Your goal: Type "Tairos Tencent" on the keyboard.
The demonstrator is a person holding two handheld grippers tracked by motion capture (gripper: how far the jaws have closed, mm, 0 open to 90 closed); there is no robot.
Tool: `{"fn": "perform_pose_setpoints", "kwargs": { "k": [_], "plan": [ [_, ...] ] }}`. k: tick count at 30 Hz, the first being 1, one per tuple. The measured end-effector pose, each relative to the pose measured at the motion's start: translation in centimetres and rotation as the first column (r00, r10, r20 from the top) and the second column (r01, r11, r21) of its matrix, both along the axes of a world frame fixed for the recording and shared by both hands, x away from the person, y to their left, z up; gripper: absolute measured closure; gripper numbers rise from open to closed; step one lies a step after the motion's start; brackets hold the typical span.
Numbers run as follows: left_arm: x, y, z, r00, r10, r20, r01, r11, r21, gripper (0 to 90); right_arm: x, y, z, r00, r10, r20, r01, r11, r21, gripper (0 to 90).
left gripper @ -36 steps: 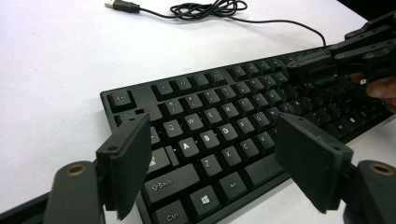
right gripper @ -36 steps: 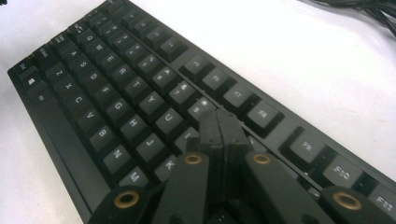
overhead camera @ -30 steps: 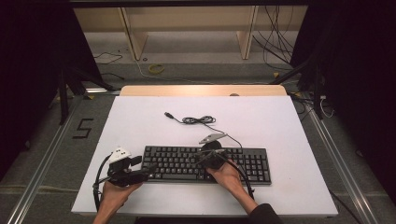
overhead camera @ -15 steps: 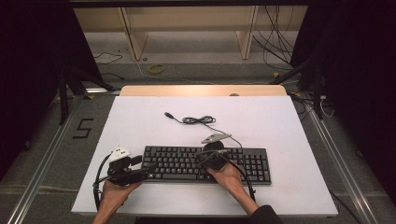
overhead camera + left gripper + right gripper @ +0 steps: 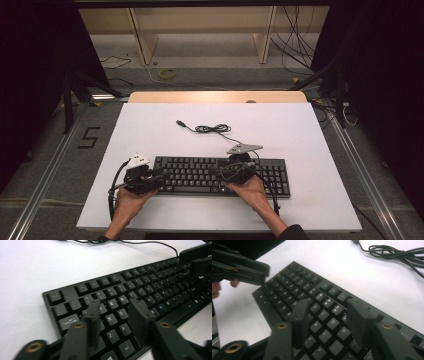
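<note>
While both grippers hover over it, the item under inspection is a black keyboard.

Location: keyboard lies flat on the white table, near edge, centred — long axis running left to right.
Cable: its thin black cable trails to the far side in a loose coil, plug end lying free on the table.
Left gripper: jaws parted by about two key widths, nothing held, poised above the left letter keys.
Right gripper: jaws likewise parted and empty, above the right-hand letter keys.
Handling, judged: rigid plastic slab, fairly light, unlikely to flex; keycaps are loose-sprung and smooth, so a pinch on them would slip or depress them.
Hold points, judged: short left and right edges of the case, or the near and far long rims — one gripper per end keeps it level.
Risk, judged: trailing cable may drag or snag if the keyboard is lifted.
</note>
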State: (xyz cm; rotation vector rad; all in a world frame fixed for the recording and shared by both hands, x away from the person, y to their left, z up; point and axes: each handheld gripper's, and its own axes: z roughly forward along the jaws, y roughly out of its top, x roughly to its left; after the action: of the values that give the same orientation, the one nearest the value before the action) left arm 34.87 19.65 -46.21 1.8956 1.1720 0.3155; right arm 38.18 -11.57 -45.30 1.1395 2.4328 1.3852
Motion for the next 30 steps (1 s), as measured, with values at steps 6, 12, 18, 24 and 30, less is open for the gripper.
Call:
{"fn": "perform_pose_setpoints", "kwargs": {
  "k": [6, 12, 18, 24, 30],
  "plan": [
    [0.8, -0.8, -0.4, 0.9996, -0.024, -0.014, 0.025, 0.9983, 0.053, 81.9, -0.9, -0.3, 0.2, 0.9999, 0.009, 0.015, -0.009, 1.0, 0.016, 43.4],
    [1.3, -1.7, -0.6, 0.9985, -0.044, -0.033, 0.046, 0.9947, 0.092, 88.6, -1.6, -0.8, 0.3, 0.9996, 0.011, 0.025, -0.012, 0.999, 0.032, 41.2],
    [1.5, -2.0, -0.9, 0.998, -0.043, -0.048, 0.048, 0.9923, 0.114, 88.7, -2.0, -1.3, 0.3, 0.9995, 0.011, 0.028, -0.012, 0.999, 0.041, 38.2],
    [1.7, -1.8, -1.0, 0.9976, -0.033, -0.061, 0.04, 0.9911, 0.127, 88.7, -2.4, -1.5, 0.3, 0.9994, 0.018, 0.031, -0.019, 0.999, 0.044, 37.4],
    [1.8, -1.8, -1.2, 0.9972, -0.027, -0.07, 0.036, 0.9909, 0.13, 88.8, -2.6, -1.7, 0.4, 0.9992, 0.018, 0.036, -0.02, 0.999, 0.046, 37.4]
  ]
}}
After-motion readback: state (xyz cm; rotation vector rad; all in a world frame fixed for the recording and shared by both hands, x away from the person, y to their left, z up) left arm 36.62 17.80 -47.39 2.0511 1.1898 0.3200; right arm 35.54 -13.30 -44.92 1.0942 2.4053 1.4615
